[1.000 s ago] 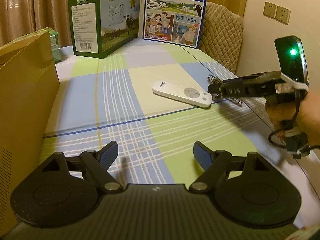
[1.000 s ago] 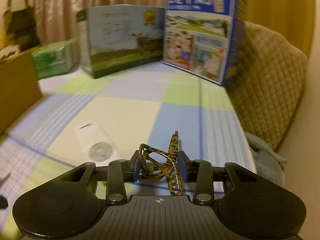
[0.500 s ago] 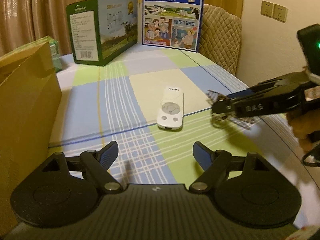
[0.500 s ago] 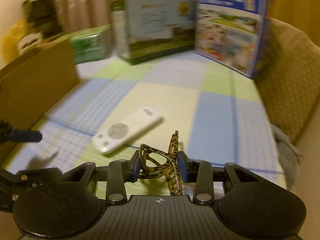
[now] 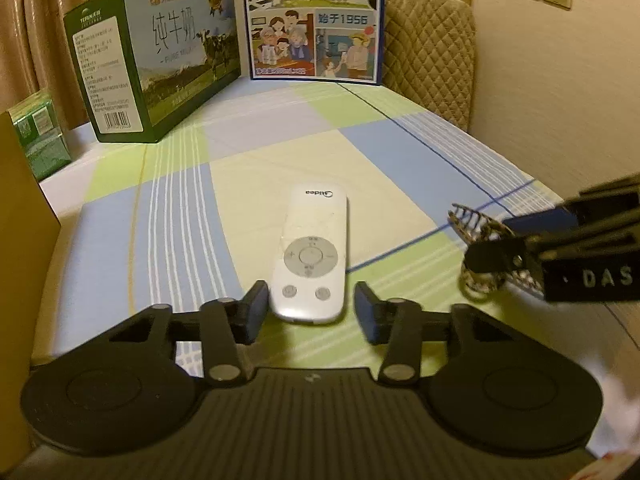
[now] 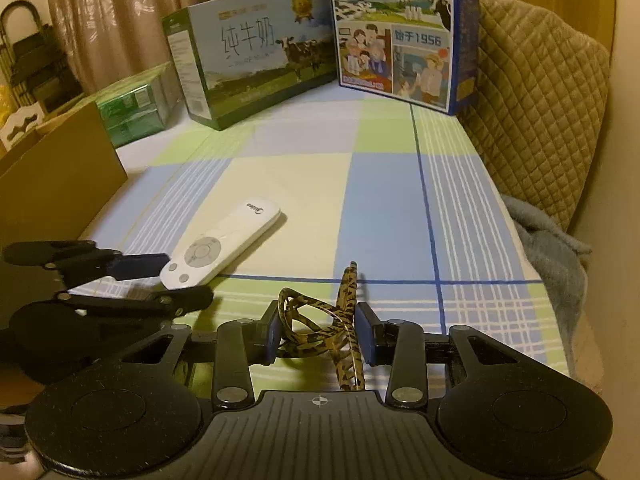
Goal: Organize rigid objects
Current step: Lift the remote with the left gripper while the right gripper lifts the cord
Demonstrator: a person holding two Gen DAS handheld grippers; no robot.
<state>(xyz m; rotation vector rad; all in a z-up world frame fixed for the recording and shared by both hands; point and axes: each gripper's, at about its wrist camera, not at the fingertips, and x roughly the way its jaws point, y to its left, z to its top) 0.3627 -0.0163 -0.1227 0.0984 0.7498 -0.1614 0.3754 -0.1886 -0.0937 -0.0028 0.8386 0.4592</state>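
Observation:
A white remote control [image 5: 310, 258] lies on the checked cloth, its button end toward me; it also shows in the right wrist view [image 6: 222, 246]. My left gripper [image 5: 308, 312] is open, its fingers on either side of the remote's near end, with small gaps. My right gripper [image 6: 318, 334] is shut on a leopard-print hair claw clip [image 6: 320, 320] and holds it above the cloth, to the right of the remote. The clip also shows in the left wrist view [image 5: 478, 224].
A brown cardboard box [image 5: 20, 240] stands at the left. A green milk carton [image 5: 156, 56] and a blue milk carton [image 5: 316, 20] stand at the back. Green packs [image 6: 136, 104] lie behind the cardboard box. A quilted chair back [image 6: 536, 92] and grey cloth [image 6: 548, 240] border the right edge.
My left gripper has moved forward and narrowed around the remote's near end. My right gripper has swung left with the clip still in it.

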